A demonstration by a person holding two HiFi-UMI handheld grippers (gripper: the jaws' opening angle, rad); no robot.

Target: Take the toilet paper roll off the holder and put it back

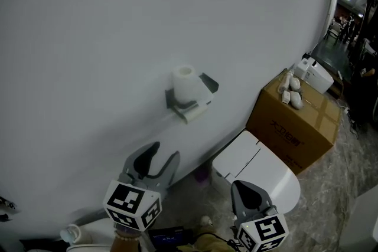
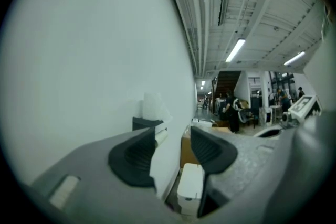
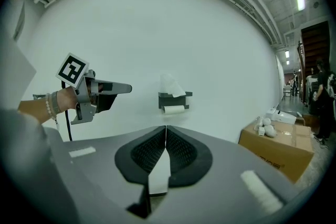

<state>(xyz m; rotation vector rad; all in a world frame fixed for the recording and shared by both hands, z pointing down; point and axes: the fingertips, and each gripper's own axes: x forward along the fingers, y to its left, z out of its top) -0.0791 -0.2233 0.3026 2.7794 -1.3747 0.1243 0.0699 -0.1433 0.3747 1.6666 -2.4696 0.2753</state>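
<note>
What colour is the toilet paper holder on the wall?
The holder is dark grey. It shows best in the head view.

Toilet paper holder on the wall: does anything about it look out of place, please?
A white roll stands upright on top of the holder rather than on its bar. A slimmer roll lies horizontally just below it. Nothing looks spilled or damaged.
</note>
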